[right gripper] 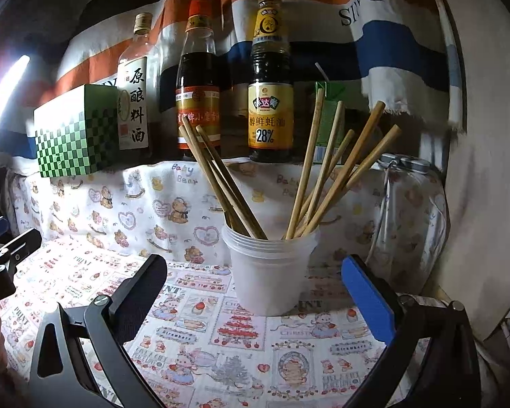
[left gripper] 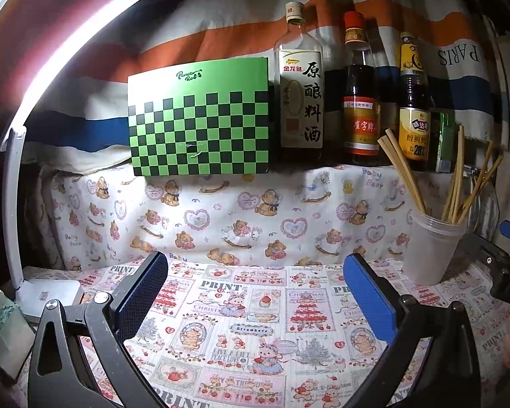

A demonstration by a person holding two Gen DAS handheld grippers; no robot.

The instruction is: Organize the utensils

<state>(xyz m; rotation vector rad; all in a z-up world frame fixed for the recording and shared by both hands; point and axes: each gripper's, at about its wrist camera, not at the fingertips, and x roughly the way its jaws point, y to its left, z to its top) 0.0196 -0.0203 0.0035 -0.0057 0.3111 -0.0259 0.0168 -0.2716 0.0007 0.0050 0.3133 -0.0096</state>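
Along the raised ledge behind my desk [left gripper: 241, 340], a green checkered box [left gripper: 200, 119] is standing at the left, and beside it three bottles are lining up: a clear cooking-wine bottle [left gripper: 301, 81], a dark bottle with a red cap [left gripper: 360, 102] and a yellow-labelled oyster sauce bottle [left gripper: 414, 108]. A small green carton [right gripper: 329, 119] is sitting just past them. A striped cloth is hanging behind everything, and a bright lamp bar [left gripper: 71, 54] is arching over the left side. A clear glass jar [right gripper: 411, 217] is standing just right of the cup, close against the wall.

The stacked translucent plastic cup [right gripper: 272, 272] is standing upright on the printed cloth, directly ahead of my right tool [right gripper: 255, 292], between its two spread fingers but farther back, not touching them. Wooden chopsticks [right gripper: 323, 176] are fanning out of it, one bunch leaning left and a larger bunch leaning right, their tips crossing in front of the bottles.

I am holding my left tool [left gripper: 255, 302] wide apart over bare cloth, gripping nothing; the cup is sitting off to its right. My right tool is also gaping and empty.
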